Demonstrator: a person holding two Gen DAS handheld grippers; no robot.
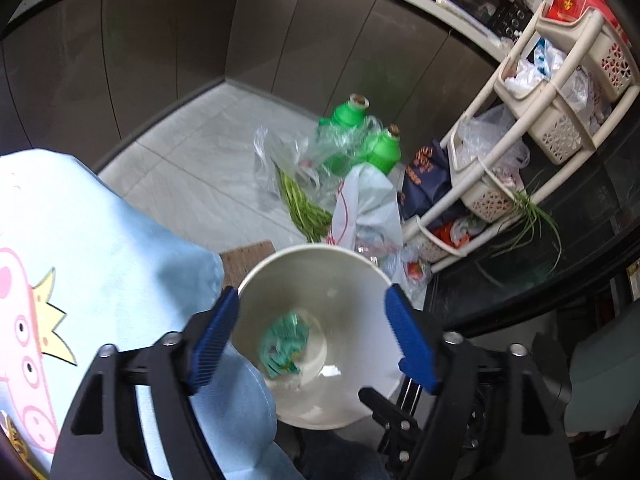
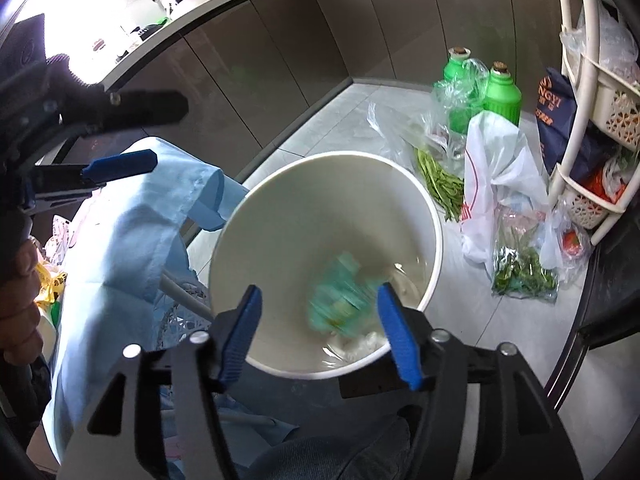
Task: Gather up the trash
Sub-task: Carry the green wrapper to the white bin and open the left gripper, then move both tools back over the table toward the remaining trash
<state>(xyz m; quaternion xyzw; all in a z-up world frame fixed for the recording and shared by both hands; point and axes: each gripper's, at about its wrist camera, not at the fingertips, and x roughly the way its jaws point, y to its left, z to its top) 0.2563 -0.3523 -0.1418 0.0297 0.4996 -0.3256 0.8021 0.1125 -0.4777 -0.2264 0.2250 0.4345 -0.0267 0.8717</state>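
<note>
Our left gripper (image 1: 312, 340) and right gripper (image 2: 318, 332) both have their jaws spread wide, holding nothing. The green wrapper (image 2: 340, 296) lies straight below them inside the white bucket (image 2: 280, 184), about as near to one as the other.

We note two green plastic bottles (image 2: 486, 90) by the dark cabinets, a cream plastic basket rack (image 1: 560, 92), light-blue cloth (image 1: 104, 240) draped left

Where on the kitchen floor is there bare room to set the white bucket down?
Bare tile lies between the cabinet fronts, the white bucket and the clear plastic bags. It is crowded by the green bottles, the white bag, the bagged greens and the basket rack.
</note>
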